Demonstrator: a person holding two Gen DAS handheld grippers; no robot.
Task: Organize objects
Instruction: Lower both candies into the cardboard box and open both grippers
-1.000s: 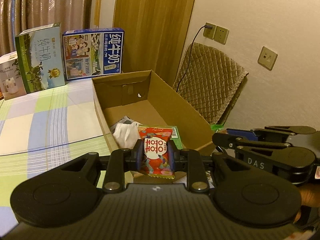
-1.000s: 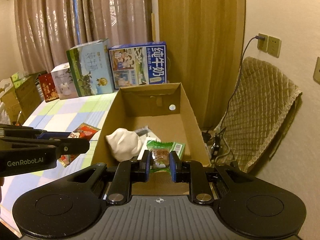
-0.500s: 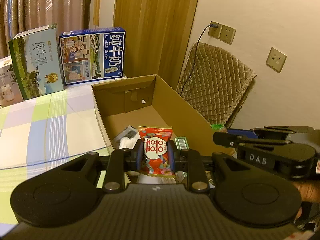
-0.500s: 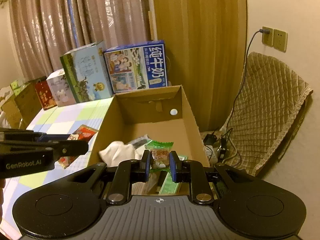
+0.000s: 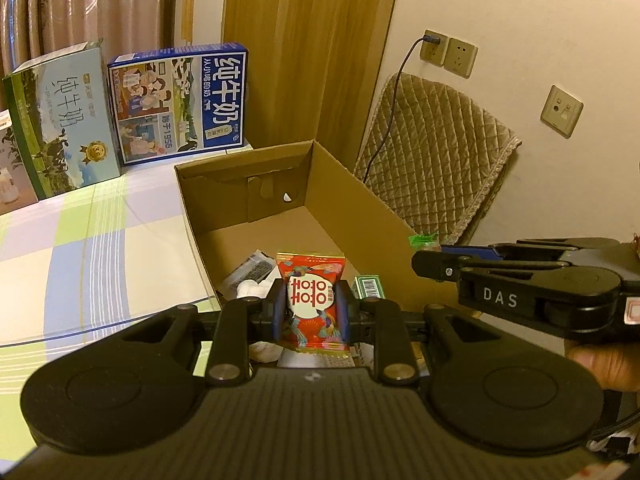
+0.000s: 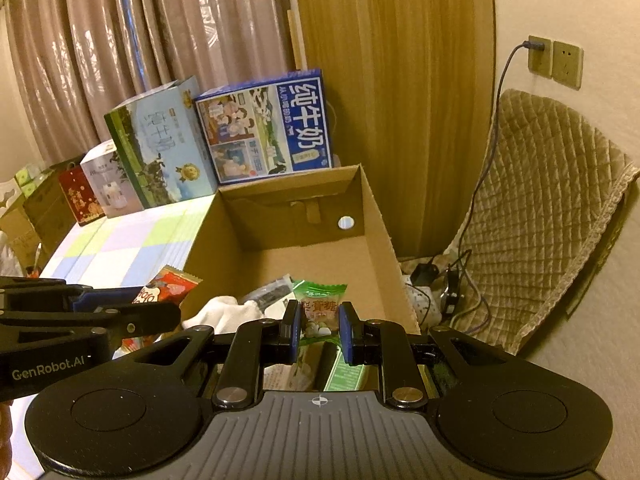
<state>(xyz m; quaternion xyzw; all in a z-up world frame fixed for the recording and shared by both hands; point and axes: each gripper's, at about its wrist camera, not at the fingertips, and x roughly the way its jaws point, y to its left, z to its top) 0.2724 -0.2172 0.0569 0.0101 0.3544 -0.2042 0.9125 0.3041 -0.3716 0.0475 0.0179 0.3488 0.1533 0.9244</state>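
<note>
A: What does the left gripper (image 5: 311, 309) have?

B: It is clenched on a red packet (image 5: 311, 300), pinched upright between its blue pads. The packet bears a white oval with red characters.

A: And where is that relative to the box (image 5: 372, 200)?

B: Straight ahead of the gripper and a little below it. The box is open at the top and sits on the checked surface (image 5: 92, 248), which spreads away to the gripper's left. Just past the packet, inside the box, lie something white (image 5: 252, 289), a dark printed wrapper (image 5: 256, 268) and a green pack (image 5: 370, 286).

A: The right gripper (image 6: 319, 326)?

B: Also clamped, on a green candy (image 6: 319, 312). The candy stands between the fingers, its crimped top edge above them. It hangs over the near end of the box, with the white lump (image 6: 228, 312) just ahead and to its left.

A: Do the two see each other?

B: Yes. From the left wrist the right gripper shows at the right edge, side-on, a person's hand (image 5: 604, 364) beneath it. From the right wrist the left one shows at the left edge with the red packet poking out of its tip.

A: What is beyond the box?

B: Two milk cartons, a blue one (image 5: 180, 102) and a green one (image 5: 60, 120), standing at the far edge of the surface. To the right of both grippers a quilted cover (image 6: 552, 216) drapes a chair by the wall.
</note>
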